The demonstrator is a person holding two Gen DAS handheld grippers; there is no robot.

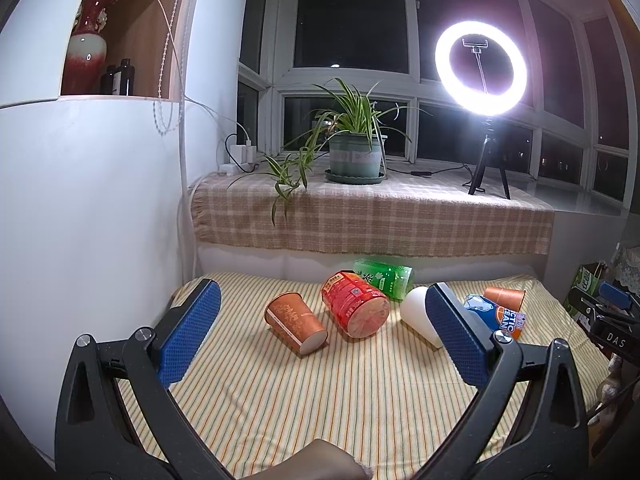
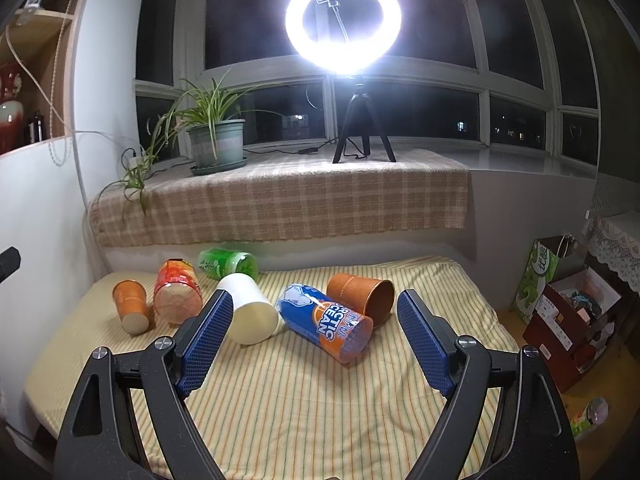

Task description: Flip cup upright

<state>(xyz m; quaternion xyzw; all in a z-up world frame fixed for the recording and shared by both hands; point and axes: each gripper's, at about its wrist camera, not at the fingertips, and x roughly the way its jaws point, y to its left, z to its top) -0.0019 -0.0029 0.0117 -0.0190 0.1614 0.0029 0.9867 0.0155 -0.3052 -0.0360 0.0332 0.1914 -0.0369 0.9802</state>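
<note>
Cups: six lie on their sides on the striped cloth over my tabletop (image 2: 320, 400); none stands upright.
Left brown cup (image 1: 295, 323): on its side ahead of my left gripper, inside the span of its pads and nearer the left one, base toward me, well apart from both pads.
Red cup (image 1: 355, 304): just right of the left brown cup, on its side, clear bottom facing me, roughly centred ahead of the left gripper.
Green cup (image 1: 384, 278): behind the red cup, lying crosswise near the back edge of the cloth.
White cup (image 2: 250, 308): on its side, wide mouth toward me, just beside the left pad of my right gripper in that view; partly hidden behind the right pad in the left view.
Blue cup (image 2: 326, 320): printed blue and orange, on its side between my right gripper's pads, ahead of the tips, touching neither pad.
Right brown cup (image 2: 362, 294): on its side behind the blue cup, dark open mouth facing right and toward me.
Left gripper (image 1: 324, 312): pads spread wide, holding nothing, above the cloth.
Right gripper (image 2: 316, 316): pads spread wide, holding nothing, above the cloth.
Sill: ring light (image 2: 343, 20) on a tripod and a potted plant (image 2: 216, 140) on a checked cloth behind the cups.
</note>
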